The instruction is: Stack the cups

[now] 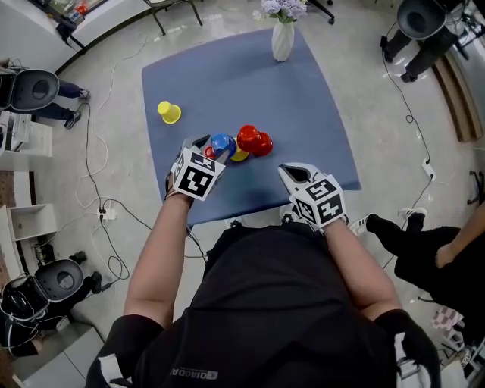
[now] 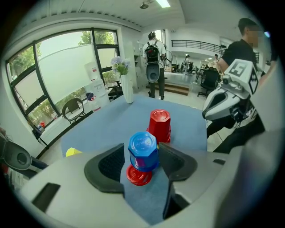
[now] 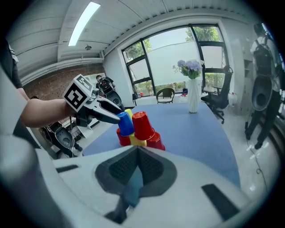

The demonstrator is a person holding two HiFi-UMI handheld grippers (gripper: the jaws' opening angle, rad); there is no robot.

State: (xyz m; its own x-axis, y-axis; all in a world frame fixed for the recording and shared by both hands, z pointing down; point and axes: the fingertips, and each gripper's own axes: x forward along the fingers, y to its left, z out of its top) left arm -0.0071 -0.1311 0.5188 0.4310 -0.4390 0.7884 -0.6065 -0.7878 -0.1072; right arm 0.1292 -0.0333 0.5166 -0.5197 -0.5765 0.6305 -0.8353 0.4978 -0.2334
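Straddling the blue cup, the left claw stands with its pads spread. The cup sits upside down between them with a gap showing at the left pad, so nothing is clamped. That blue cup rests on top of a low red cup, part of a cluster near the middle of the blue tabletop, a little toward its near edge. In the right gripper view the cluster shows a bottom row, with a middle yellow cup flanked by red ones. Above that row the blue cup stands beside a top red cup, both upside down. A lone yellow cup stands apart from them, close to the left edge. A white vase of pale flowers stands by the far edge, toward the far right corner. The right claw is pressed together with nothing in it, held just inside the near edge toward the near right corner, well apart from the cups.
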